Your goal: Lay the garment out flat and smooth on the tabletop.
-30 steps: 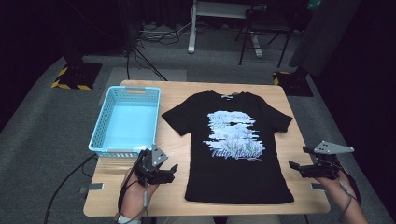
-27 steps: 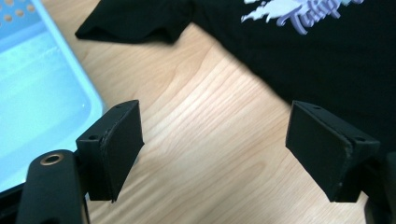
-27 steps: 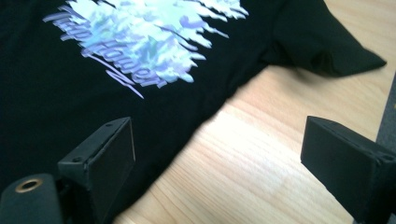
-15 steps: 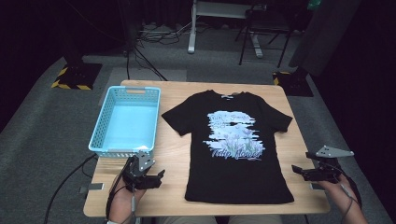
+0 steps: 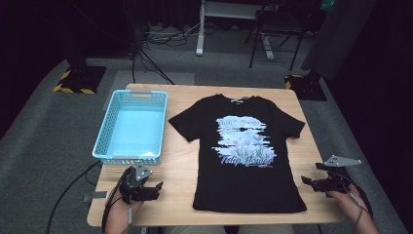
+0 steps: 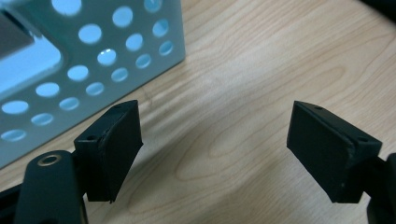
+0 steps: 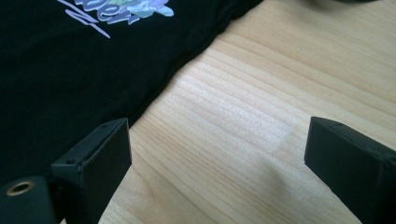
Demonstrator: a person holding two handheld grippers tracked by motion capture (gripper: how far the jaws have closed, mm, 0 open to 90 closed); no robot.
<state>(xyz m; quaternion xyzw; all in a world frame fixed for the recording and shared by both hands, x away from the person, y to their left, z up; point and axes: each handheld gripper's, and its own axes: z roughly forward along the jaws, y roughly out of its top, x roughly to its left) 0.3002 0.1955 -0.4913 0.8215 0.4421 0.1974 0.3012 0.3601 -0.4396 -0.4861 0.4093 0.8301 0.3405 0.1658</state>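
Note:
A black T-shirt [image 5: 243, 151] with a pale printed picture lies spread flat on the wooden table [image 5: 180, 161], collar at the far side. Its hem side fills the upper left of the right gripper view [image 7: 70, 70]. My left gripper [image 5: 155, 187] rests low over the table's near left corner, jaws wide apart over bare wood [image 6: 215, 144], just in front of the basket. My right gripper [image 5: 308, 181] sits at the near right edge, beside the shirt's lower right side, jaws wide apart [image 7: 217, 158] with nothing between them.
A light blue perforated plastic basket [image 5: 130, 126] stands empty on the table's left side; its wall shows close in the left gripper view [image 6: 93, 51]. Beyond the table are a grey floor, cables and chair legs [image 5: 272, 44].
Both hands have sunk toward the table. The left gripper drifted slightly toward the near edge; the right one dropped lower at the right edge. The shirt and basket have not moved.

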